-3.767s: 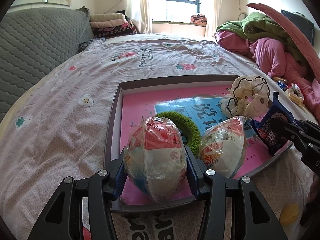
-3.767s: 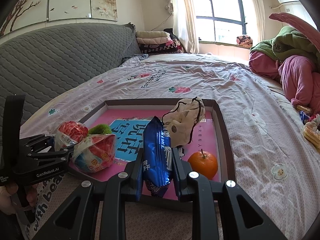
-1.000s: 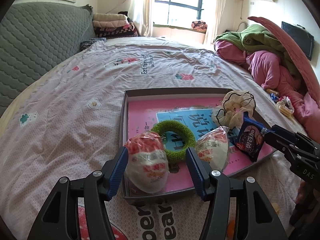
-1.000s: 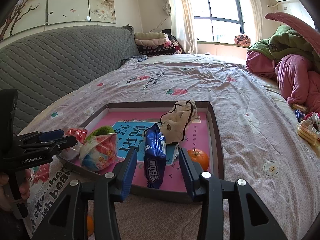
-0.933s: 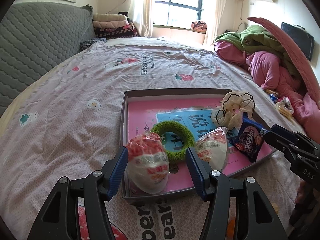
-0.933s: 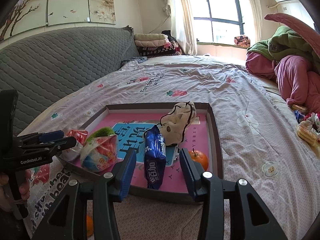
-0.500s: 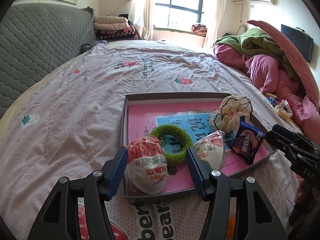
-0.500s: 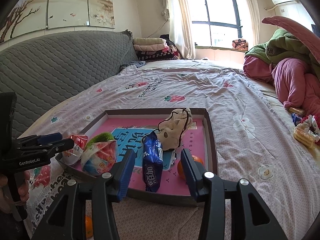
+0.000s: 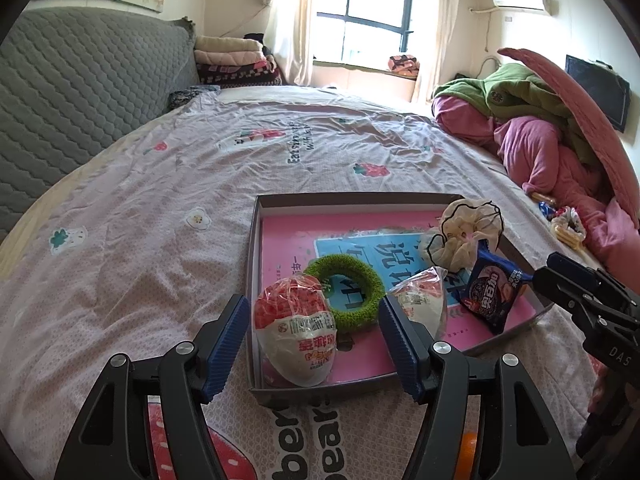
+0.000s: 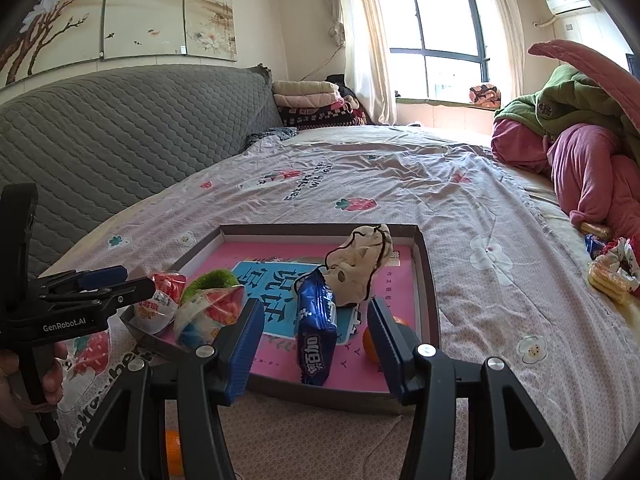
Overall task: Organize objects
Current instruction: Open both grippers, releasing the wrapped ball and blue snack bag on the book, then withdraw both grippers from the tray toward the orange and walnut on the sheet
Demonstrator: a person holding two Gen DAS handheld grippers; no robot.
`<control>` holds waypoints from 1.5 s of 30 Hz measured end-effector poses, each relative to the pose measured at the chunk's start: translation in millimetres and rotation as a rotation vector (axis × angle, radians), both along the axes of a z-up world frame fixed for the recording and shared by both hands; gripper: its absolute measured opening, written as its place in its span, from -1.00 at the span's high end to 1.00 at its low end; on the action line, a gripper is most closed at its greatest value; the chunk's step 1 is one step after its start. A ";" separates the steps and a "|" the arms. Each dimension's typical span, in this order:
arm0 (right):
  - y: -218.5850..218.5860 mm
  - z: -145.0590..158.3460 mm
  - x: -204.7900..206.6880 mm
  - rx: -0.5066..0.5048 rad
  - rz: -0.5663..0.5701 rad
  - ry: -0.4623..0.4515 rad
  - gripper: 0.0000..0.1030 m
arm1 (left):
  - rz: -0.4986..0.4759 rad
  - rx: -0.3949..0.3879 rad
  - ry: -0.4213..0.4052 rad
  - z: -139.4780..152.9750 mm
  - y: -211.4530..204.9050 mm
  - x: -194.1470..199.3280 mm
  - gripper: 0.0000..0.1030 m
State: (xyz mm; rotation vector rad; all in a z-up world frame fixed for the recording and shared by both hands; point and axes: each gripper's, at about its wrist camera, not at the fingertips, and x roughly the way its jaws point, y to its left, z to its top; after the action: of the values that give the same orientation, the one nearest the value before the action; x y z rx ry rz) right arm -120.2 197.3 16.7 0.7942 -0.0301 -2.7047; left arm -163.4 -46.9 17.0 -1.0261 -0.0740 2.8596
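A shallow brown box with a pink floor (image 9: 280, 240) (image 10: 428, 280) lies on the bed. In it are a red-and-white bagged snack (image 9: 298, 332) (image 10: 158, 304), a second bagged snack (image 9: 420, 304) (image 10: 208, 312), a green fuzzy ring (image 9: 344, 292) (image 10: 208, 280), a cream scrunchie (image 9: 460, 236) (image 10: 360, 264), a blue cookie packet (image 9: 492, 292) (image 10: 316, 332) and an orange (image 10: 370, 344). My left gripper (image 9: 312, 340) is open and empty at the box's near edge. My right gripper (image 10: 316, 344) is open and empty, just short of the blue packet.
The pink floral bedsheet (image 9: 160, 220) spreads all round the box. A grey quilted headboard (image 10: 120, 140) is on the left. A pile of pink and green bedding (image 10: 580, 152) and loose snacks (image 10: 612, 272) lie on the right. An orange (image 10: 174, 446) lies below the grippers.
Both grippers have let go of their items, the bagged snack and the blue packet, opened, and drawn back from the box. The items now rest in the box.
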 end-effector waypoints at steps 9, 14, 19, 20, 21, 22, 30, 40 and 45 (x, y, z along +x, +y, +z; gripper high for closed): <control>0.5 2.7 6.9 0.001 0.011 0.008 -0.04 | -0.001 -0.031 0.021 2.6 10.8 12.0 -0.34; 1.3 2.9 16.9 0.004 0.014 0.006 -0.05 | -0.026 -0.043 0.036 4.9 22.2 23.3 -0.34; 2.4 4.6 29.7 0.007 0.021 0.007 -0.05 | -0.054 -0.037 0.028 2.3 31.9 39.3 -0.34; 2.1 4.6 32.4 0.009 0.023 0.008 -0.05 | -0.062 -0.038 0.025 1.3 33.9 42.6 -0.34; 1.9 4.4 34.1 0.012 0.025 0.005 -0.05 | -0.071 -0.043 0.024 0.4 36.7 46.8 -0.34; 1.6 4.3 36.0 0.013 0.027 0.003 -0.05 | -0.077 -0.047 0.024 -0.3 39.0 50.3 -0.34; 1.5 -5.8 63.2 0.029 0.059 -0.039 -0.05 | -0.129 -0.056 0.006 -5.4 51.5 76.4 -0.34; -7.3 -20.0 92.5 0.079 0.111 -0.088 -0.05 | -0.174 -0.059 -0.035 -15.0 63.6 98.9 -0.34; -9.4 -30.6 101.5 0.099 0.119 -0.130 -0.05 | -0.201 -0.072 -0.056 -22.7 70.7 108.4 -0.34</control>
State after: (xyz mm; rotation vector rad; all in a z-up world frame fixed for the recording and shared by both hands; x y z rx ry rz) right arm -18.7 187.9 -13.9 0.9682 0.1190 -2.5558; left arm -55.0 23.8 -5.6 -1.0619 0.1213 2.6705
